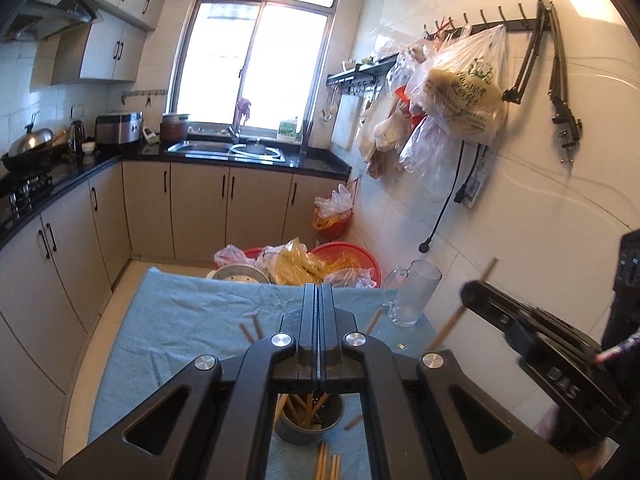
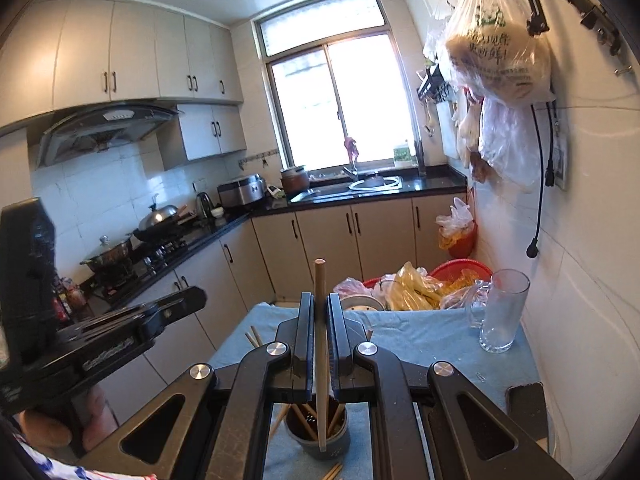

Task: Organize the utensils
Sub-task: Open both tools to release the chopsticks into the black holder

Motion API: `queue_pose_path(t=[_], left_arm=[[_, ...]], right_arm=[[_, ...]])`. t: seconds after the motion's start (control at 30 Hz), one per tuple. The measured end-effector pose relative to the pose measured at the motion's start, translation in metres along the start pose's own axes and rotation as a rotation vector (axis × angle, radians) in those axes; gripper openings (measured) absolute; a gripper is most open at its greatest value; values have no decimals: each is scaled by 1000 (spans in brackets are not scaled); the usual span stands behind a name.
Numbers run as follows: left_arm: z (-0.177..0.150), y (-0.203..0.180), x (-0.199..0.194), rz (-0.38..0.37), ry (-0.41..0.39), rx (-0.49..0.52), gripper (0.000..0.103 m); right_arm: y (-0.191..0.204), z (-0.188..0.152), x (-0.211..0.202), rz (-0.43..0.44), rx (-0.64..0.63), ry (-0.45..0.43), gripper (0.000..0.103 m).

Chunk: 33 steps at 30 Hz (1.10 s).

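— Two grippers are seen above a table covered by a blue cloth (image 1: 180, 312). How are they set?

— Nothing is gripped by the left gripper (image 1: 319, 292); its jaws are pressed together at frame centre. One wooden chopstick (image 2: 320, 320) is clamped upright by the right gripper (image 2: 320, 300).

— Where is the holder?

— A grey utensil cup (image 2: 320, 446), with chopsticks inside, is seen at the bottom centre, under the held chopstick's lower end. Loose chopsticks (image 1: 252, 328) are scattered on the cloth. A glass mug (image 2: 502, 312) is placed at the right.
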<state>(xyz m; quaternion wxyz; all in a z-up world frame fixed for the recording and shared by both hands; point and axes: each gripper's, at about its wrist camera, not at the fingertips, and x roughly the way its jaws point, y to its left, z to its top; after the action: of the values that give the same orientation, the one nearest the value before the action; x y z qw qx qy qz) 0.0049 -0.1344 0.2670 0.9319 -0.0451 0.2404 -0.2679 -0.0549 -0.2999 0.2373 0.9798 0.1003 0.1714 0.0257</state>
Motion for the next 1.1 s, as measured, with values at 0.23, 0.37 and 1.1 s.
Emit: queue_pose_path(t=[0.23, 0.37, 1.1], left_arm=[[-36, 39, 20, -4, 90, -68, 0], [-59, 53, 21, 2, 128, -50, 7], [-132, 81, 48, 51, 267, -2, 39]], right_arm=[[-17, -12, 46, -6, 96, 28, 6], [-22, -9, 47, -7, 117, 28, 6], [-20, -32, 94, -73, 88, 134, 27]])
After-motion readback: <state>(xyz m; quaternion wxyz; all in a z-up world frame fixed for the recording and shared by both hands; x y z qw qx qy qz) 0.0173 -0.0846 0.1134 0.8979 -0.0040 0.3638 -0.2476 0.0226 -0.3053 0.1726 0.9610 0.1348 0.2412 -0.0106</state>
